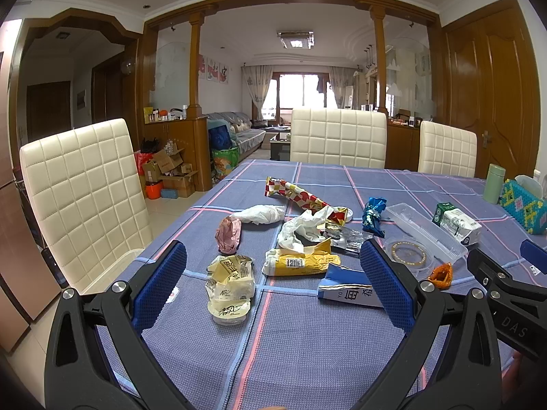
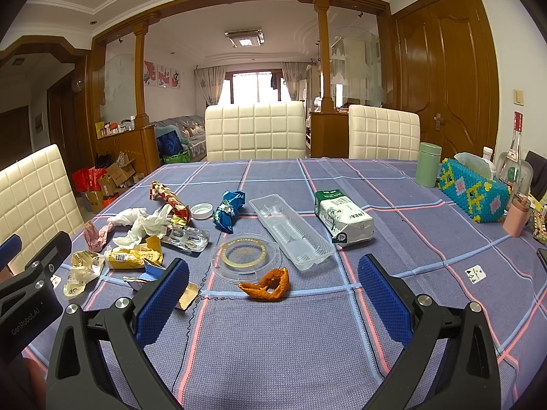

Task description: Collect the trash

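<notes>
Left gripper (image 1: 273, 273): black plastic frame with triangular cut-outs, silver round screws at pivots, fingers (image 1: 160, 283) faced with blue dimpled pads. Right gripper (image 2: 273, 294): same build, black arms, silver screws, blue textured fingers (image 2: 383, 300). White lettering printed on black bodies: "GenRobot.AI" on left, "DAS" on right.

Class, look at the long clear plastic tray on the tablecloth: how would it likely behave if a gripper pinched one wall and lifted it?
The clear plastic tray looks thin and empty, so probably very light. Its thin walls would likely flex or crumple when pinched. Its smooth surface may slip.
</notes>
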